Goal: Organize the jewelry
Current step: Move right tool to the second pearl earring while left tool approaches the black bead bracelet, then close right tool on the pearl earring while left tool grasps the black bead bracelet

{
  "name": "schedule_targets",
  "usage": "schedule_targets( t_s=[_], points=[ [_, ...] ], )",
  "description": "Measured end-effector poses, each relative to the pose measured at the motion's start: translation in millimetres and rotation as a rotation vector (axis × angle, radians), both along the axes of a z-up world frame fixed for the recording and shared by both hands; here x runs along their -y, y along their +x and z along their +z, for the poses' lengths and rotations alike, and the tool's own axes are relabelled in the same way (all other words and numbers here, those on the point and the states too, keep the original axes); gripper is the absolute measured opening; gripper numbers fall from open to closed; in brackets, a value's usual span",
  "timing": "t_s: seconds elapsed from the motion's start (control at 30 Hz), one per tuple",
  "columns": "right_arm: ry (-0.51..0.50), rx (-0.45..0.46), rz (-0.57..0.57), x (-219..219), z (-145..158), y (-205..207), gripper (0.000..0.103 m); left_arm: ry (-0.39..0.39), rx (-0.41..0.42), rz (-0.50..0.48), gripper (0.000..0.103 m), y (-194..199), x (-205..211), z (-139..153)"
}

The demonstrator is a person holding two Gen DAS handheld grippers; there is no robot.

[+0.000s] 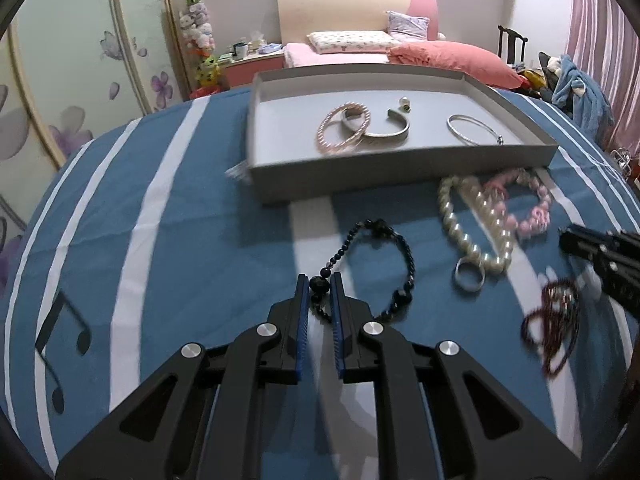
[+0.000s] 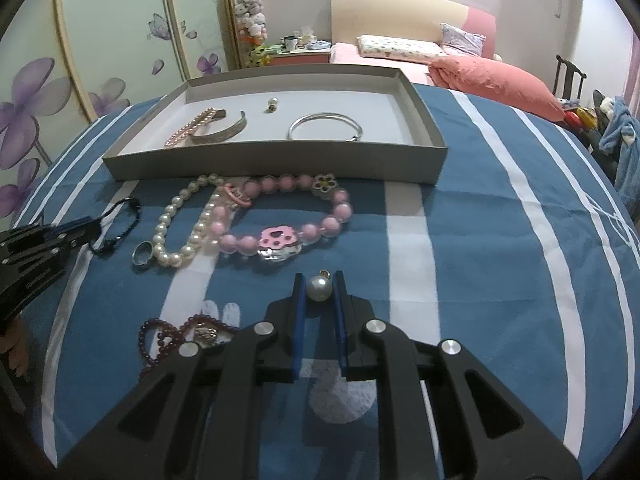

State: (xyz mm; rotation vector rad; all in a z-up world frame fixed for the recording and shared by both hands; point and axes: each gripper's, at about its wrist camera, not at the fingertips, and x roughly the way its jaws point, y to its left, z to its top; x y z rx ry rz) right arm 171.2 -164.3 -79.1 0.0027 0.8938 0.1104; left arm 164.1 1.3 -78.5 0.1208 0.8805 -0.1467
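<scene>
1. The shallow grey cardboard tray [image 1: 400, 168] sits at the far side of the bench with a blue, white-striped cloth [image 1: 192, 216]. It holds a pink pearl bangle [image 1: 340, 130], a wide open silver cuff [image 1: 384, 130], a thin silver bangle [image 1: 474, 130] and a small pearl earring [image 1: 404, 104].
2. Near the tray's front wall lie a white pearl necklace [image 2: 180, 232] and a pink bead bracelet with flower and paw charms [image 2: 288, 216], with a silver ring [image 2: 143, 256] by the pearls and dark red beads [image 2: 168, 332] nearer.
3. The left gripper [image 1: 320, 284] is clamped on the black bead bracelet [image 1: 376, 268], pinching a large bead at its near-left end.
4. The right gripper [image 2: 319, 286] is closed on a round white pearl pendant with a small metal cap [image 2: 319, 288], held between its blue pads.
</scene>
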Motion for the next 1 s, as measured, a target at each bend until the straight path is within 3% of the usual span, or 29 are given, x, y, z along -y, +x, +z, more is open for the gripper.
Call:
schedule_targets(
  t_s=[0.7,1.0],
  points=[
    [0.007,-0.001,0.001,0.0,-0.9,0.2,0.014,-0.034,-0.004,0.003,0.014,-2.1,-4.6,-0.2],
    [0.006,-0.001,0.001,0.7,-0.9,0.1,0.014,-0.011,-0.001,-0.002,0.014,-2.8,-2.0,-0.8]
  ],
)
